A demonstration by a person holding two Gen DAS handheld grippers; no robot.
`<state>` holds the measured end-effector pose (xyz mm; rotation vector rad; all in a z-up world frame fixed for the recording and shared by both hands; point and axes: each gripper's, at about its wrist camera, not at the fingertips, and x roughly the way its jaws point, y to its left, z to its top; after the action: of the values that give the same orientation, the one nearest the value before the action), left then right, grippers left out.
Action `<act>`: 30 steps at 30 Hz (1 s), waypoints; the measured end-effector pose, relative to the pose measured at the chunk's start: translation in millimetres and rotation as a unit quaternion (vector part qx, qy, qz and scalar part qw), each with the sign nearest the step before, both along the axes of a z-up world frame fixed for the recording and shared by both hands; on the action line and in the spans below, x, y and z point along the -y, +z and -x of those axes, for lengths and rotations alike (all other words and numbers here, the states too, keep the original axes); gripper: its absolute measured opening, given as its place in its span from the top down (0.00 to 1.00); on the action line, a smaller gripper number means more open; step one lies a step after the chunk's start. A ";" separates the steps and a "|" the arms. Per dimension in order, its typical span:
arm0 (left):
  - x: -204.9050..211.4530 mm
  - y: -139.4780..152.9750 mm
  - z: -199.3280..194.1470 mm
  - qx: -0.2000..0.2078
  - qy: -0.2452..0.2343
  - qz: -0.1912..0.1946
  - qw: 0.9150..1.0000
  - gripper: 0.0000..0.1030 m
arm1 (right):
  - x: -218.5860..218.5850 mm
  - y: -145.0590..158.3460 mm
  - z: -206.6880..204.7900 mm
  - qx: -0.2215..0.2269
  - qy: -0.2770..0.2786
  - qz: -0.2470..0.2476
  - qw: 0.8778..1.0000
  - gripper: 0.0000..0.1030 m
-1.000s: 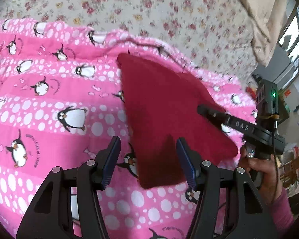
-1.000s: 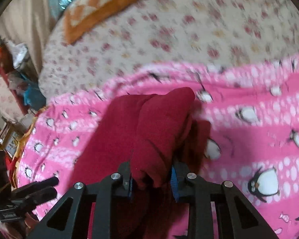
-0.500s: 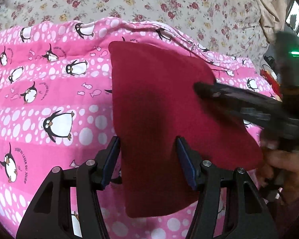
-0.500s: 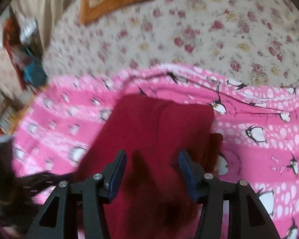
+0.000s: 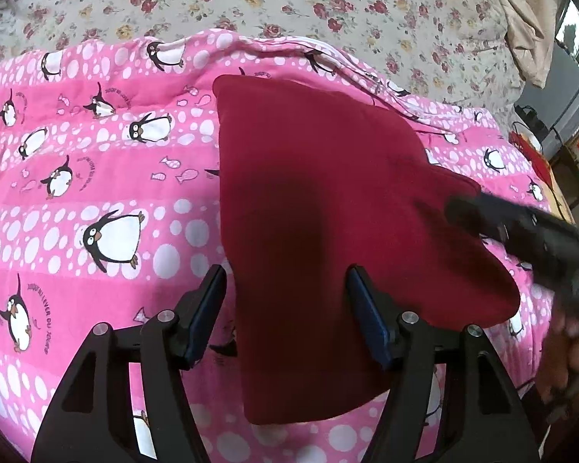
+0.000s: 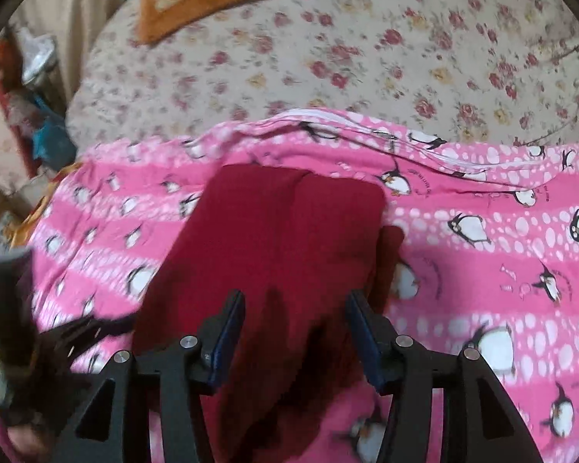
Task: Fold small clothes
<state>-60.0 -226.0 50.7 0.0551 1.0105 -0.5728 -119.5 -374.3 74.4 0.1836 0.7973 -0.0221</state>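
Since a second ago my right gripper (image 6: 295, 332) has let go of the bunched fold it was pinching, and the dark red garment (image 5: 328, 212) now lies flat instead of humped up between the pads. Its jaws stand apart with cloth under them but nothing pressed. My left gripper (image 5: 285, 308) is opening too, with the near part of the garment lying in the gap below the pads, untouched. Just ahead of both sets of jaws the folded piece spreads across the pink penguin blanket (image 5: 96, 193), its far edge short of the blanket's hem; beyond that is the floral sheet (image 5: 289, 4). I judge the garment light, soft and limp, a fleecy knit that will sag and cling rather than slide, so I'd pinch it at a corner or along a folded edge, through all layers, not mid-panel.
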 end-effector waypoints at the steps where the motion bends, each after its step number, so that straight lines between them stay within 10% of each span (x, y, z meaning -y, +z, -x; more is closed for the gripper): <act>1: -0.2 0.2 0.4 0.000 0.001 0.000 1.000 0.36 | -4.7 -1.3 6.2 -0.002 0.006 0.007 1.000 0.49; 14: -9.2 7.8 10.8 -0.007 -0.015 0.011 1.000 0.36 | 7.3 -36.8 27.2 -0.037 -0.003 0.008 0.999 0.49; 21: -29.6 7.9 -6.1 -0.068 -0.013 0.113 0.991 0.27 | 34.6 -23.9 35.2 0.016 -0.041 -0.098 0.994 0.22; 30: -14.7 -27.9 -43.2 -0.141 -0.004 0.164 0.976 0.23 | 64.2 -60.6 -18.8 -0.008 -0.036 -0.217 0.975 0.19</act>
<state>-16.8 -211.2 22.7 -0.3242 1.1784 -0.7634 -100.7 -438.4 13.8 0.6277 0.8042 0.0832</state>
